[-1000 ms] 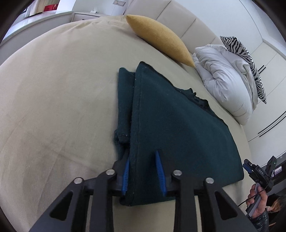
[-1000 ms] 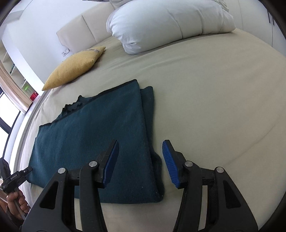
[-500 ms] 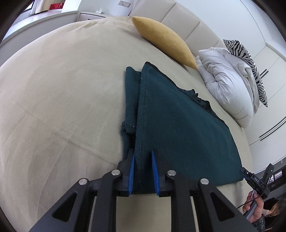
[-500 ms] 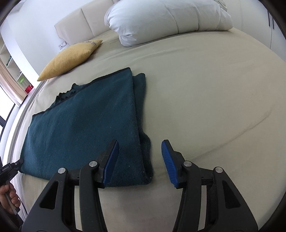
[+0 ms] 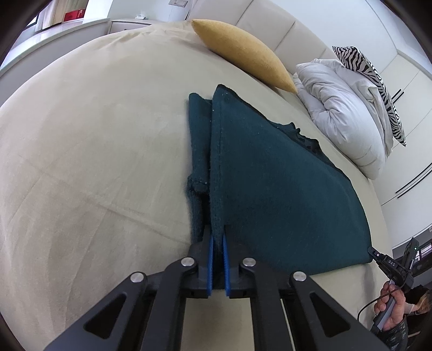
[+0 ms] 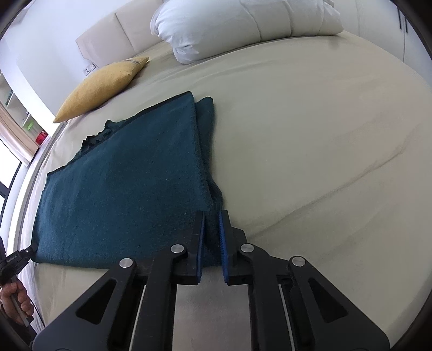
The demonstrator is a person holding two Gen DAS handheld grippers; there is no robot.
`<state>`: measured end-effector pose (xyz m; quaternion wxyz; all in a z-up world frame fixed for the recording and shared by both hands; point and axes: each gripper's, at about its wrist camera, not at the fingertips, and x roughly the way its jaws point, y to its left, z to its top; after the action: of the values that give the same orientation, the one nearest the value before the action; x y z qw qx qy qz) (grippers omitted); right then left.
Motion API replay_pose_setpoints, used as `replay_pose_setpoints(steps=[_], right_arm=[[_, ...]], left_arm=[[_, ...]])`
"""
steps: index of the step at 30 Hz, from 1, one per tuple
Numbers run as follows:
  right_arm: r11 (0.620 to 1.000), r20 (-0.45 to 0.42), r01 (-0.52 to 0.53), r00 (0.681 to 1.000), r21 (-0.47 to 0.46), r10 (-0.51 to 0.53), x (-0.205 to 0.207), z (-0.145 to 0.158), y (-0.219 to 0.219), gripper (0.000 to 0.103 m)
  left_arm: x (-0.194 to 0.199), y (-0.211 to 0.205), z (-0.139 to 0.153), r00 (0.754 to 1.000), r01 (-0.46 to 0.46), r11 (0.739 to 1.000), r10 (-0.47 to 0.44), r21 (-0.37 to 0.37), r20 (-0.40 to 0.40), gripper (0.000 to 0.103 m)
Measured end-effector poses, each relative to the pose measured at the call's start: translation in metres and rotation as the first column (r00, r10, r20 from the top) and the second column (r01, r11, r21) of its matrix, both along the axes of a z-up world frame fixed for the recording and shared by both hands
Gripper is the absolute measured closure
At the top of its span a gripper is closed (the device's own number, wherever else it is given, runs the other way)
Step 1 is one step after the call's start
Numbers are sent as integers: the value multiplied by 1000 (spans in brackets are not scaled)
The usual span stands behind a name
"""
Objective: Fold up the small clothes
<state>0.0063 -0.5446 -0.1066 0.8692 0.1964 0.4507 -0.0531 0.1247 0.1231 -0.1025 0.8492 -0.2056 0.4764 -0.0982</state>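
With the teal garment [image 5: 283,194] lying flat on the beige bed [image 5: 94,148], both near corners are now pinched. On the left, the left tool [image 5: 218,237] has just been closing and clenches the near-left corner of the fabric between its blue pads. Over on the right, the right tool [image 6: 212,226] has likewise just been closing and grips the near-right corner, where extra layers bunch. My read: two corners held so the near edge can be carried over in one fold. The garment's long axis runs across, tool to tool; its ragged far edge points toward the yellow pillow [image 5: 243,51] and white duvet [image 6: 243,21].
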Motion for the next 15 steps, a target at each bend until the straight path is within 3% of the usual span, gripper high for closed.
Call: replay_pose_setpoints(steps=[9,15], right_arm=[[1000,-9,10,1000,10,-10,4,-7,-5,94],[1000,-20,5,1000,-10,-5,7,-7,-3,94]], left_arm=[[-10,-2,-3,1000,8,1000,-8,15,23,97],[-13,3,-10,1000,-1,1000,2,-16,26,97]])
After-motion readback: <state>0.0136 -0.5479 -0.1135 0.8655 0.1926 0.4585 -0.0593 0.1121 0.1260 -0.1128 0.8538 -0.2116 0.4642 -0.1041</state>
